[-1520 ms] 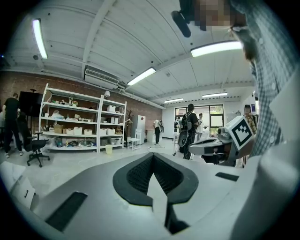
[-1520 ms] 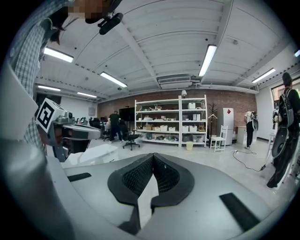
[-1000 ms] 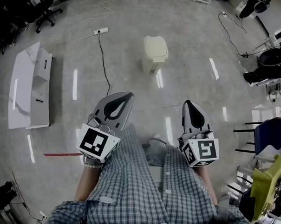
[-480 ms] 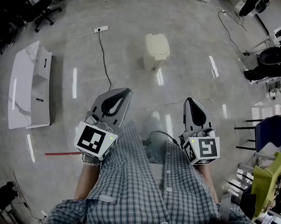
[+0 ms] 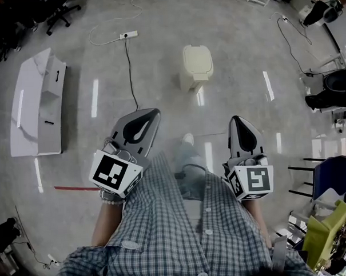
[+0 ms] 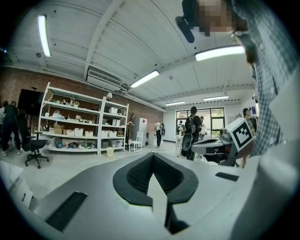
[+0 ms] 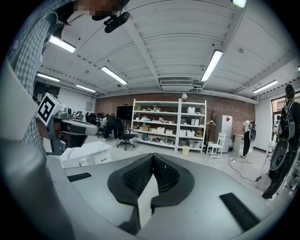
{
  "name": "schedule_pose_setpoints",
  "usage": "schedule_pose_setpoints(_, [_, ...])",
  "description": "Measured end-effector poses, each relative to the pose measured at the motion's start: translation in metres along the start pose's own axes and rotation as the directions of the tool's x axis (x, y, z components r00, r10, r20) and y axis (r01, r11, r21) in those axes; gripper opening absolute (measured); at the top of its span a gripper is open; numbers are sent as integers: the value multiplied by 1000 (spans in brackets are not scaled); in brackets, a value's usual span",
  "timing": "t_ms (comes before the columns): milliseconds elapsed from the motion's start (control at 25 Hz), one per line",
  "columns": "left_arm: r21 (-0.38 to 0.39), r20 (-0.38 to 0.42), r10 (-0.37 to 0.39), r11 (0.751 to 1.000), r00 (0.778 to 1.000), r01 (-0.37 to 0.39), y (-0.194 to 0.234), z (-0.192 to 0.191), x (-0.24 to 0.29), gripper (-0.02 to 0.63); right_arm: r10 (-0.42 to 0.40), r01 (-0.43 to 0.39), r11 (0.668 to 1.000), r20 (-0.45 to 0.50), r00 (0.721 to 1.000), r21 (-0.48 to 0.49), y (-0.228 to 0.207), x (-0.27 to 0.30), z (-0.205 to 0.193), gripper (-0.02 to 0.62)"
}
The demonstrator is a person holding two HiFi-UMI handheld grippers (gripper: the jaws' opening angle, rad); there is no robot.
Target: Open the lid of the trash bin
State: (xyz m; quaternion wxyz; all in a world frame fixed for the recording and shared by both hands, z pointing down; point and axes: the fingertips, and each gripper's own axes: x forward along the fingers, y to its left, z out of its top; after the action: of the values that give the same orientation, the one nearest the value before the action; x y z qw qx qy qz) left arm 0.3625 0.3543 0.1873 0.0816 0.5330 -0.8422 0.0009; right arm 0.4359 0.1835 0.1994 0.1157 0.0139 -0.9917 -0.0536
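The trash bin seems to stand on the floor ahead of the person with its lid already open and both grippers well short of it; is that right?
Not quite: the head view shows the lid of the trash bin closed, not open. The rest holds: the bin stands on the floor ahead, and the left gripper and right gripper are well short of it.

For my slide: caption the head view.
Left gripper and right gripper, both shut, face the closed bin on the floor ahead.
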Motion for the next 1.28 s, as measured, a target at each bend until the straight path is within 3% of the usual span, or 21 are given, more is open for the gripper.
schedule_pose_setpoints(280, [10,-30,25,1000,999,-25,9,8,67,5,49,-49,999,-6,999,19,-51,53,0,17])
schedule_pose_setpoints(520, [-5,-8,83,997,996,-83,24,28,120,5,110,-110,994,2,994,-4,-97,102,10,17])
schedule_pose_setpoints(880, [-4,5,215,977,977,-215,65,42,161,5,217,-216,976,34,976,-26,-125,172,25,17])
schedule_pose_setpoints(1080, [40,-19,266,963,964,-265,77,38,169,5,244,-243,969,11,970,-52,-129,192,14,17])
schedule_pose_setpoints(1280, [33,-27,321,947,947,-320,87,39,166,5,291,-290,956,6,957,-36,-124,211,14,17])
